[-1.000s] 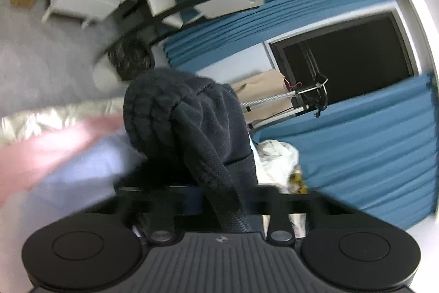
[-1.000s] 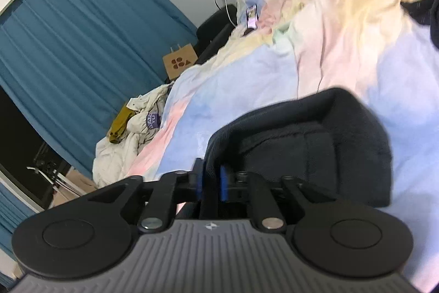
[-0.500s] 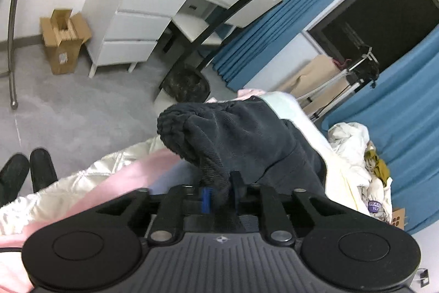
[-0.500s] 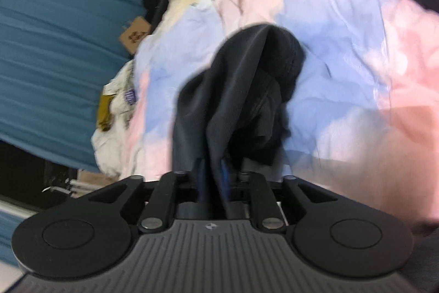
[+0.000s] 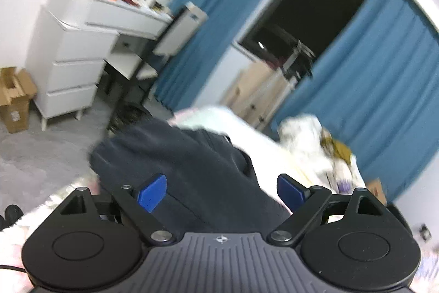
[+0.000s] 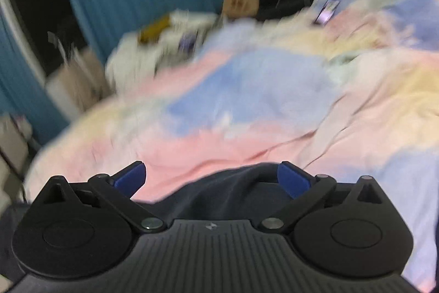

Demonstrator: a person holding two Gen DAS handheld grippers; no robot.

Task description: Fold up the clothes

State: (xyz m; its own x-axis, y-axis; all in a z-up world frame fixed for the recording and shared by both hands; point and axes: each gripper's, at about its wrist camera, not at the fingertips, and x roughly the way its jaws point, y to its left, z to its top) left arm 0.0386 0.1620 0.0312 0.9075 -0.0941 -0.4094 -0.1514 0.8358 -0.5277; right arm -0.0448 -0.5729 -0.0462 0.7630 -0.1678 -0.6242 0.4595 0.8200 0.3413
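Observation:
A dark navy garment [image 5: 189,169] lies bunched on the bed in front of my left gripper [image 5: 221,190], whose blue-padded jaws stand wide apart over it without gripping it. In the right wrist view the same dark garment [image 6: 219,197] shows as a fold just below my right gripper [image 6: 211,179], which is also open and holds nothing. The pastel pink, blue and yellow bedcover [image 6: 247,89] spreads out beyond it. Both views are blurred by motion.
A white drawer desk [image 5: 82,45] with clutter on top and a chair [image 5: 175,29] stand at the left. Blue curtains [image 5: 384,89] frame a dark window. A pile of light clothes [image 5: 315,139] lies at the bed's far edge. A phone [image 6: 326,10] rests on the bedcover.
Both grippers were shut on the dark garment and have opened, letting it go onto the bed. Both cameras have swung upward and away from it.

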